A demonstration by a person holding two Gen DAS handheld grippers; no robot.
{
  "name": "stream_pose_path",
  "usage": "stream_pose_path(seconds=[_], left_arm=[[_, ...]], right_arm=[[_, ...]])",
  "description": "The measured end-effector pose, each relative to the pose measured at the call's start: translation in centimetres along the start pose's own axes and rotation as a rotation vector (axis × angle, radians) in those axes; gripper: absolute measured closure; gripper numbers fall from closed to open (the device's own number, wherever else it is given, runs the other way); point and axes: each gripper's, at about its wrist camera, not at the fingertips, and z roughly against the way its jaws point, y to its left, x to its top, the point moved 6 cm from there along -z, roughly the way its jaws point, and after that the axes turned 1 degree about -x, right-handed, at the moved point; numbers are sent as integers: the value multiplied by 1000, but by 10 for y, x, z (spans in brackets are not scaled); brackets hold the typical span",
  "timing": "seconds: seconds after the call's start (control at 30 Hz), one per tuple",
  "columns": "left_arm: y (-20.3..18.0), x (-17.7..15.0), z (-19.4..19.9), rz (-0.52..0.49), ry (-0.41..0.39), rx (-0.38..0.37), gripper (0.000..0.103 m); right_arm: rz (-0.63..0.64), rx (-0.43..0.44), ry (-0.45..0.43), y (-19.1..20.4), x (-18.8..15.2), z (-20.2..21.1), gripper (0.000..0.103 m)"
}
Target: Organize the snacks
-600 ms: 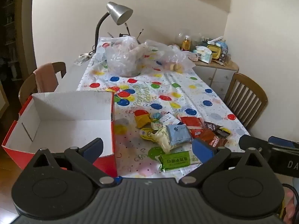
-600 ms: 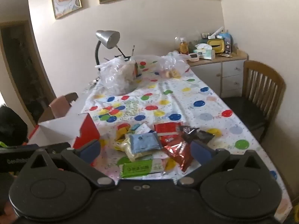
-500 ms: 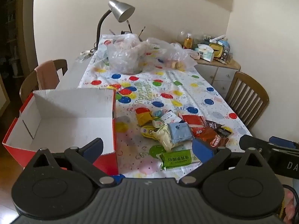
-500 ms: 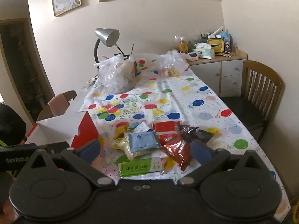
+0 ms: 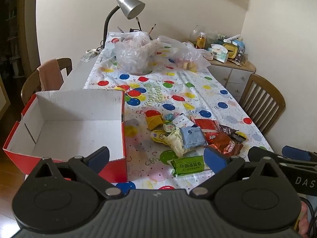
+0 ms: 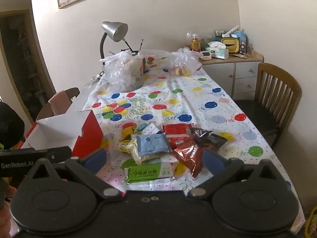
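A pile of snack packets lies on the balloon-print tablecloth: a green packet (image 5: 187, 166) (image 6: 149, 172) nearest me, a light blue packet (image 5: 193, 136) (image 6: 152, 143), red and brown packets (image 5: 223, 138) (image 6: 190, 150), and a yellow one (image 5: 153, 120). An open, empty red box with a white inside (image 5: 65, 127) (image 6: 65, 130) stands left of the pile. My left gripper (image 5: 156, 156) is open and empty, above the table's near edge. My right gripper (image 6: 154, 158) is open and empty, just short of the green packet.
Two clear plastic bags (image 5: 136, 53) (image 6: 183, 62) and a silver desk lamp (image 5: 128, 6) stand at the table's far end. Wooden chairs stand at the right (image 6: 277, 95) and left (image 5: 47, 75). A cluttered sideboard (image 6: 227, 59) is at the back right.
Both grippers have moved forward and a little lower toward the snack pile, which now looks nearer. Nothing on the table has moved.
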Motion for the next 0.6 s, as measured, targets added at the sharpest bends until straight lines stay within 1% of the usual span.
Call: stream_pose_path(seconds=[0.2, 0.6], left_arm=[[2, 2, 4, -4, -15, 1, 1], [3, 4, 9, -14, -27, 1, 1]], right_arm=[[-3, -10, -8, 3, 2, 2, 0], [-3, -1, -21, 10, 2, 3, 0]])
